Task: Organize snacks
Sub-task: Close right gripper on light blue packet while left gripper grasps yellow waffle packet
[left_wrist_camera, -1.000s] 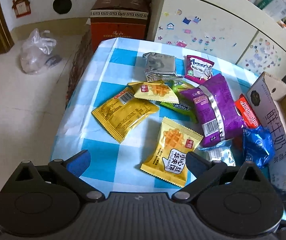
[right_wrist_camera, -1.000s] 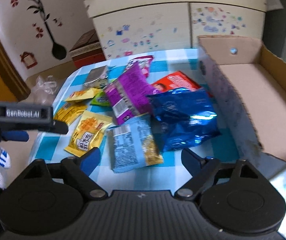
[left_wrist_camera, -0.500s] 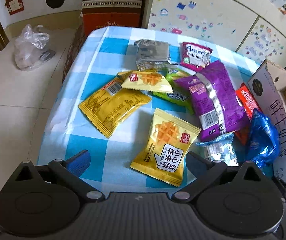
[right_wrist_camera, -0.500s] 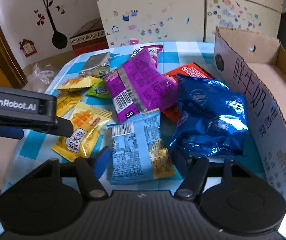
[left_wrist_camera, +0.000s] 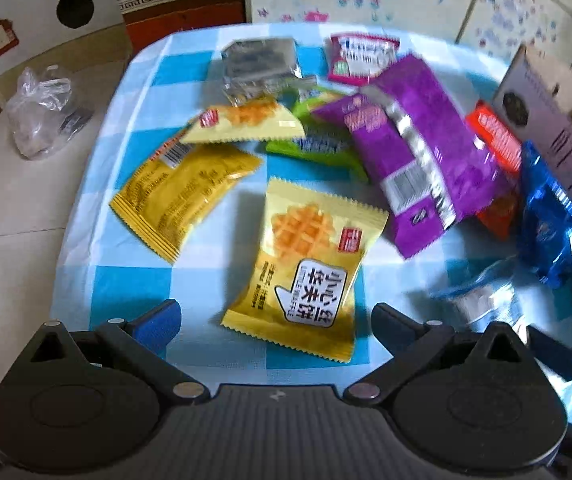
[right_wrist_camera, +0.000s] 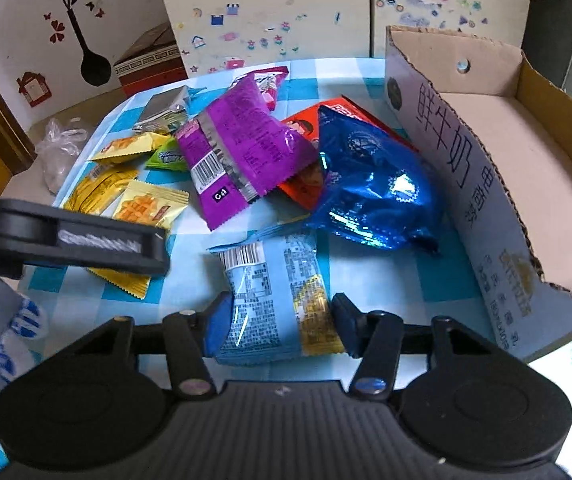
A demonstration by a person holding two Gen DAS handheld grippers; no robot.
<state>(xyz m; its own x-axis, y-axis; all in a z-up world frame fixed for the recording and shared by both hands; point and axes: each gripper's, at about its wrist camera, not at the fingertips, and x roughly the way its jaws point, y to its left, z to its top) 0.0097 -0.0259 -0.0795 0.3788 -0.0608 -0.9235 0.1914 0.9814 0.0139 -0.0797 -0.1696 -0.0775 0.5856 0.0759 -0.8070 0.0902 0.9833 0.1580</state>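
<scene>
Bright daylight, fisheye bending at the edges, motion blur in the left view, glare on the blue foil bag (right_wrist_camera: 373, 184).

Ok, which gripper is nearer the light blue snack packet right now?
Right. The right gripper has the light blue packet between its fingers, which are closing on it. The left gripper hangs open over the yellow waffle packet beside it.

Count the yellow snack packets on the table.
3. Waffle packet nearest the left gripper; darker yellow packet to its left; a smaller yellow packet behind, overlapping the green one. Others may hide under the pile.
</scene>
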